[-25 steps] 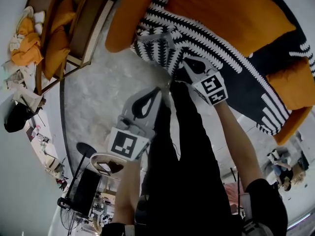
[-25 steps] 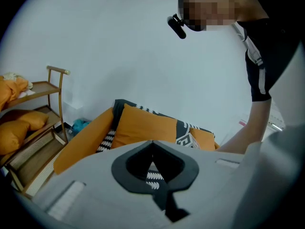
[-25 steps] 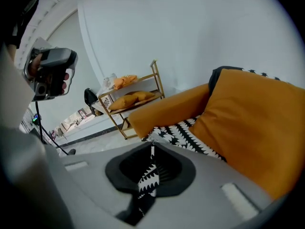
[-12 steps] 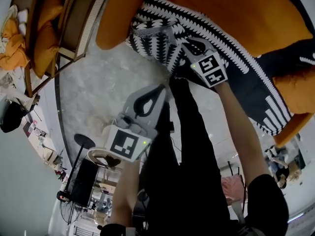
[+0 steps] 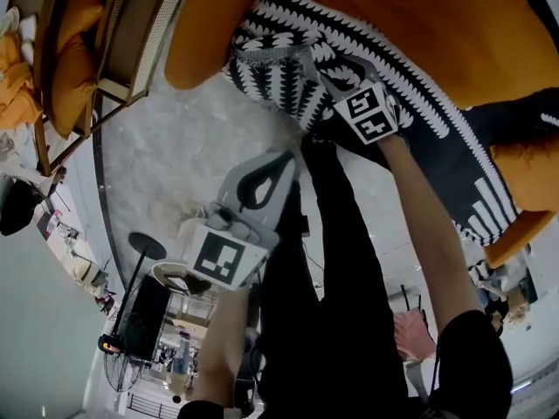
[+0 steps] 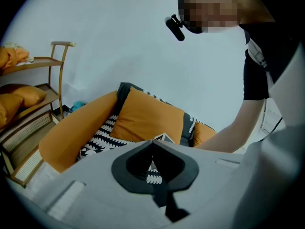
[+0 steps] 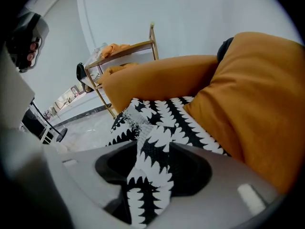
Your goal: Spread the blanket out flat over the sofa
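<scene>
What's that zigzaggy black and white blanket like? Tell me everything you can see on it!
The blanket looks like a soft knit, black with rows of white zigzag teeth and a speckled grey edge. It lies along the front of the orange sofa, against the cushions, with one end hanging over the front beside the armrest. That end is rumpled, not flat. A bunched fold of it rises between the jaws of the right gripper, which are opening.

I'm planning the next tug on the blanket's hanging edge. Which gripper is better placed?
Right. The right gripper is at the edge of the blanket, jaws opening with a fold between them; the left gripper hangs shut and empty over the floor.
</scene>
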